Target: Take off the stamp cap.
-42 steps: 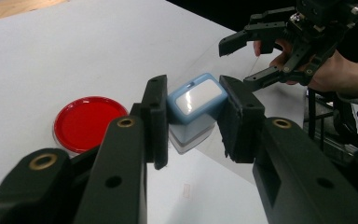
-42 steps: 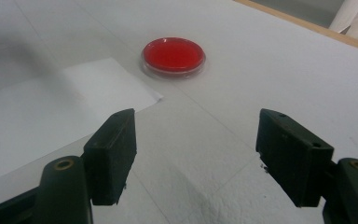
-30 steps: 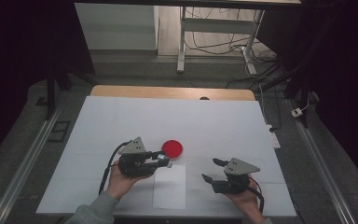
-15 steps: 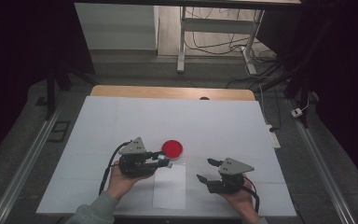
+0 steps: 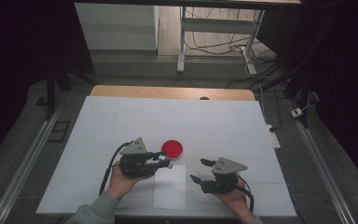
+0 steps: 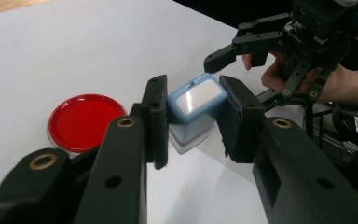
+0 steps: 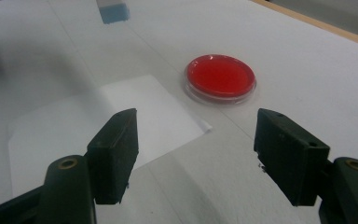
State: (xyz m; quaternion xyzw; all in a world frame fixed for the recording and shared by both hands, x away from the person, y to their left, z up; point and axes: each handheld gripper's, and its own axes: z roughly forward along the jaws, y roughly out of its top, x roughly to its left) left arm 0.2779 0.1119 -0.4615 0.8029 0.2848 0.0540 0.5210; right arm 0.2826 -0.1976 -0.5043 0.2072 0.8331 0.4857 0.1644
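Blue plastic stamp [image 6: 195, 100] felt light, rigid | my left gripper [image 6: 193, 116] clamped its sides | right gripper [image 7: 196, 154] gaped empty near table's front edge.

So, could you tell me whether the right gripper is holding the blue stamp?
No, the stamp sits clamped in the left gripper, and the right gripper is open on nothing.
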